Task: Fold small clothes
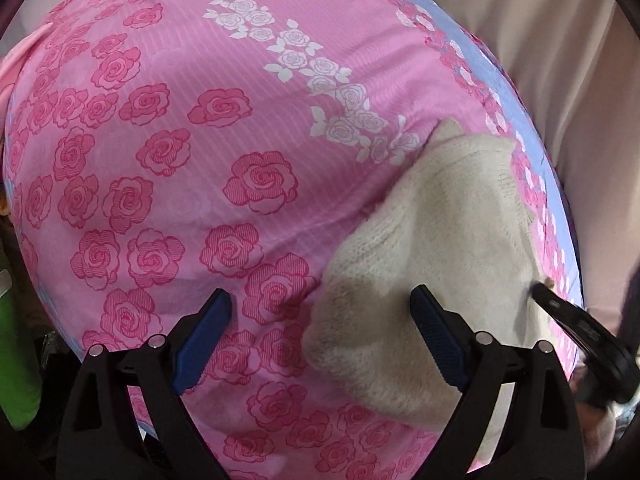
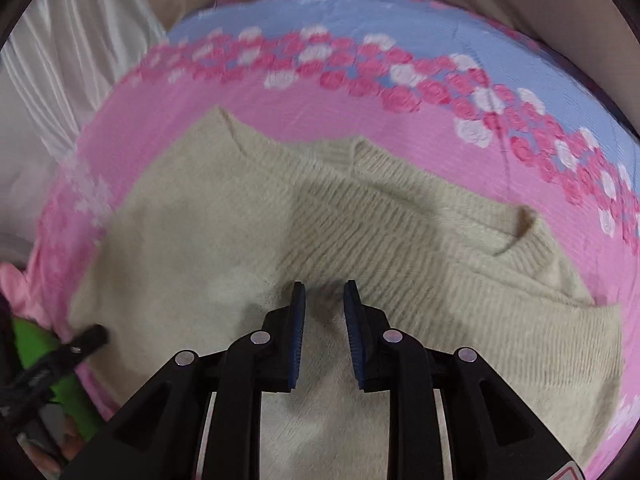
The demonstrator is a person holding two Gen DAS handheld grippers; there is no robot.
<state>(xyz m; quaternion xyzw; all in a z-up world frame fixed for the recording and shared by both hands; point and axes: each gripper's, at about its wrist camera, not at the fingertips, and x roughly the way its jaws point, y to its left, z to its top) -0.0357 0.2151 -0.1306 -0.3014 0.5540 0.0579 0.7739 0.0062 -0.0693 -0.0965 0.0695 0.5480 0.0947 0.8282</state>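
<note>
A small cream knit sweater (image 2: 360, 216) lies folded on a pink rose-print bedsheet (image 1: 208, 128). In the left wrist view the sweater (image 1: 444, 236) is at the right. My left gripper (image 1: 320, 300) is open wide, its right finger over the sweater's left edge, its left finger over the sheet. My right gripper (image 2: 324, 292) hovers over the sweater's middle with its jaws a small gap apart and nothing between them. The right gripper shows at the right edge of the left wrist view (image 1: 560, 312); the left gripper shows at the left edge of the right wrist view (image 2: 80, 340).
The sheet has a blue border with roses (image 2: 360, 16) along the far edge. A beige wall or curtain (image 1: 540, 60) lies beyond it. A green object (image 1: 16, 360) sits at the bed's left side, with white cloth (image 2: 60, 60) at the far left.
</note>
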